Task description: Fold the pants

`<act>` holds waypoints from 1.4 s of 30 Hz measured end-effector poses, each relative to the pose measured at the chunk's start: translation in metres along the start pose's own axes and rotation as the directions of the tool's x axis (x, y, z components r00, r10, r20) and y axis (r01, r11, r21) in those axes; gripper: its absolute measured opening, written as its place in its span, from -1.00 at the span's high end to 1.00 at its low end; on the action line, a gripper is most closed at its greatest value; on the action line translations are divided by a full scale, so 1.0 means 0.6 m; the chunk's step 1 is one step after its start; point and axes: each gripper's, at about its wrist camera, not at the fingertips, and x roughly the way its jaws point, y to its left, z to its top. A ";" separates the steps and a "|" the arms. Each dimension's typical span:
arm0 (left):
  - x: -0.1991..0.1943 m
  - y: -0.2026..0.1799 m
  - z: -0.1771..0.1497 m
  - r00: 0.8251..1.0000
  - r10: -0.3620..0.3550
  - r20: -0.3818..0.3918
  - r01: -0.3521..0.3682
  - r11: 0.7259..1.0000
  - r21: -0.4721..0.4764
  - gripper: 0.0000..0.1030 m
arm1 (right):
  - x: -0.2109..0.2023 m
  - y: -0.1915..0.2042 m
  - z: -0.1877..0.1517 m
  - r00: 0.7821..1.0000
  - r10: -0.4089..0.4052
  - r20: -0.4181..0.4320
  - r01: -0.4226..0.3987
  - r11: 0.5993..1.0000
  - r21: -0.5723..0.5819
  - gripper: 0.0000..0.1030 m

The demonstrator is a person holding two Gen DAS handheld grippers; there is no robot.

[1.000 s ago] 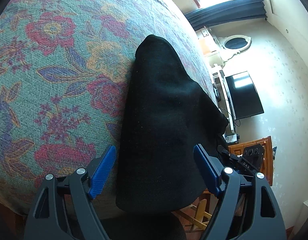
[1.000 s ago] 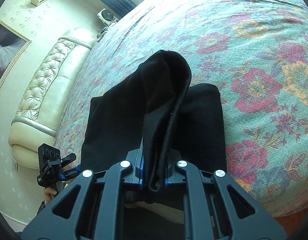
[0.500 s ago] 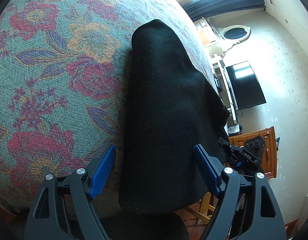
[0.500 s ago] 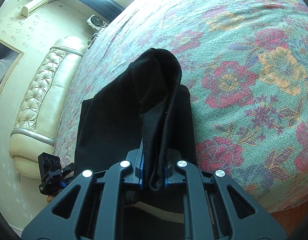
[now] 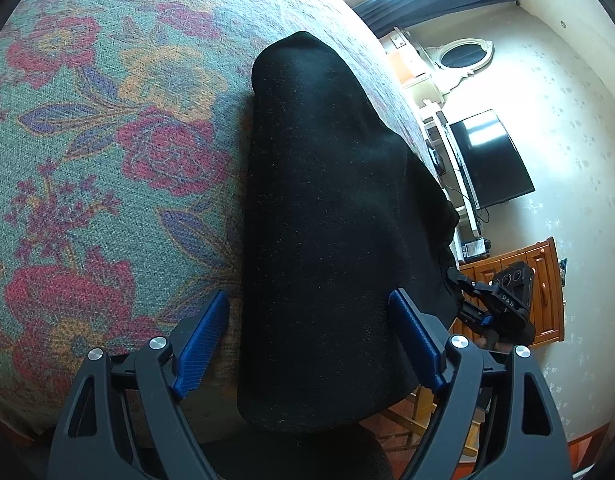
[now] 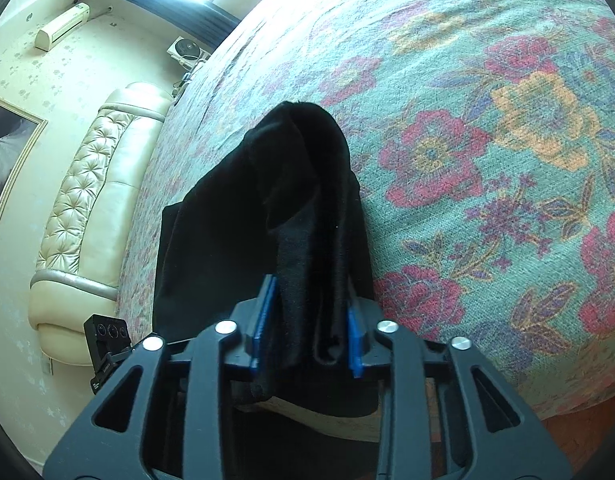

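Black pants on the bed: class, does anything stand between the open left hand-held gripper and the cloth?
Nothing visible does. The left hand-held gripper is open astride the black pants, which lie on the floral bedspread.

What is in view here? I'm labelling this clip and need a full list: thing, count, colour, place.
pants: 1, black, on the bed near its edge, one fold raised between the right gripper's pads
bedspread: 1, teal with red, orange and purple flowers, covering the bed
headboard: 1, cream, tufted, left in right wrist view
television: 1, black, on the wall
cabinet: 1, orange wood, below the television
oval mirror: 1, white frame, on the wall
air conditioner: 1, white, high on the wall
left gripper: 1, black with blue pads, open, straddling the pants
right gripper: 1, black with blue pads, shut on the pants
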 end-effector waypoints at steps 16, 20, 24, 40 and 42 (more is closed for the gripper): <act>-0.003 0.019 -0.012 0.999 -0.037 0.023 0.036 0.998 0.047 -0.64 | 0.036 -0.077 -0.045 0.973 0.229 -0.013 -0.218 0.939 0.268 -0.79; 0.002 0.013 -0.011 0.999 -0.017 0.030 0.015 0.998 0.053 -0.64 | 0.042 -0.075 -0.046 0.968 0.249 -0.024 -0.236 0.940 0.245 -0.77; 0.007 0.002 -0.016 0.998 0.013 0.057 -0.018 0.997 0.071 -0.64 | 0.045 -0.065 -0.052 0.984 0.171 -0.058 -0.159 0.973 0.170 0.15; 0.014 0.004 -0.007 0.998 0.012 0.069 -0.019 0.993 0.117 -0.20 | 0.047 -0.114 -0.066 0.971 0.233 -0.044 -0.222 0.959 0.179 0.25; 0.013 0.011 -0.009 0.998 -0.007 0.067 0.000 0.994 0.110 0.01 | 0.044 -0.123 -0.070 0.968 0.245 -0.047 -0.234 0.956 0.177 0.35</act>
